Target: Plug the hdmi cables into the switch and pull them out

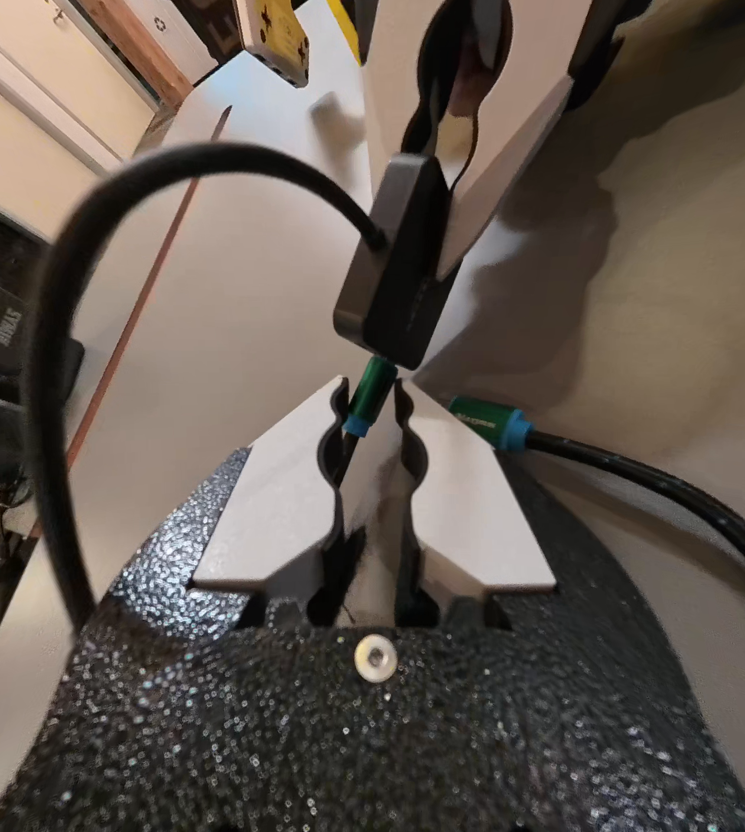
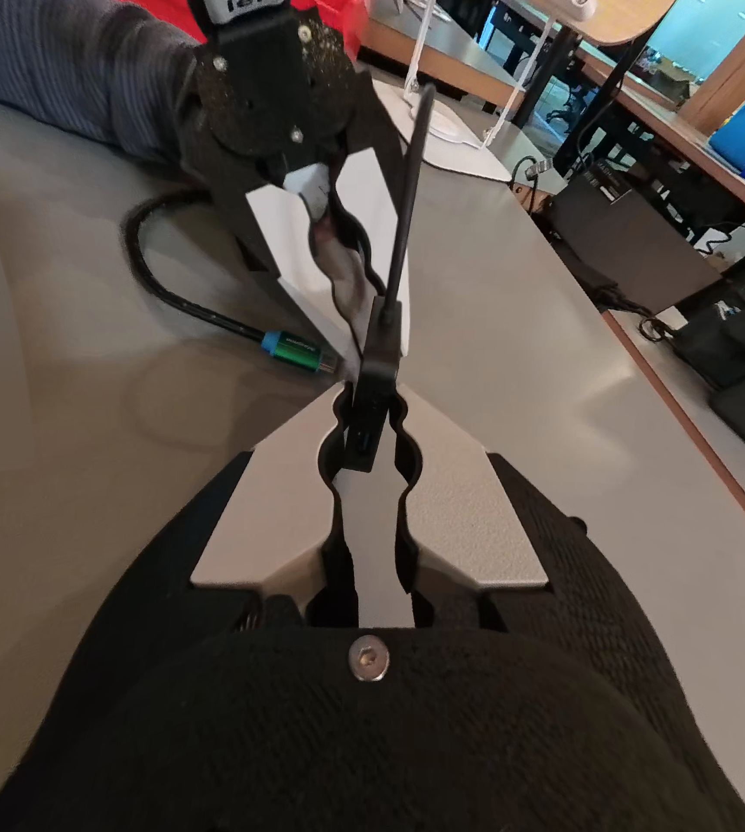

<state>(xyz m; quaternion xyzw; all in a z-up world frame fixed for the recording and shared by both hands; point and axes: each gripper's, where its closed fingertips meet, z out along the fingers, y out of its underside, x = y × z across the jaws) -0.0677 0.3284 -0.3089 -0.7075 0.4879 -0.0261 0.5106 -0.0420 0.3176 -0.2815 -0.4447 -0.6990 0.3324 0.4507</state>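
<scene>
In the left wrist view, my left gripper (image 1: 370,382) is shut on a green HDMI plug (image 1: 372,389) with a blue collar. The plug's tip meets the near end of the black switch (image 1: 388,270); how deep it sits is hidden. My right gripper (image 1: 429,270) holds the switch from the far side. In the right wrist view, my right gripper (image 2: 370,398) is shut on the switch (image 2: 372,382), and the switch's own black lead (image 2: 406,202) rises from it. The left gripper (image 2: 372,355) faces it. A second green HDMI plug (image 2: 298,349) lies on the table (image 2: 519,315), seen also in the left wrist view (image 1: 483,418).
A person's blue-grey sleeve (image 2: 69,67) rests on the table behind the left gripper. A white stand base (image 2: 442,121) sits at the far end. The table's brown edge (image 2: 676,450) runs on the right, with black boxes and bags (image 2: 631,225) beyond it. A yellow object (image 1: 280,40) hangs above. The tips of one gripper are about 4 cm away from the tips of the other.
</scene>
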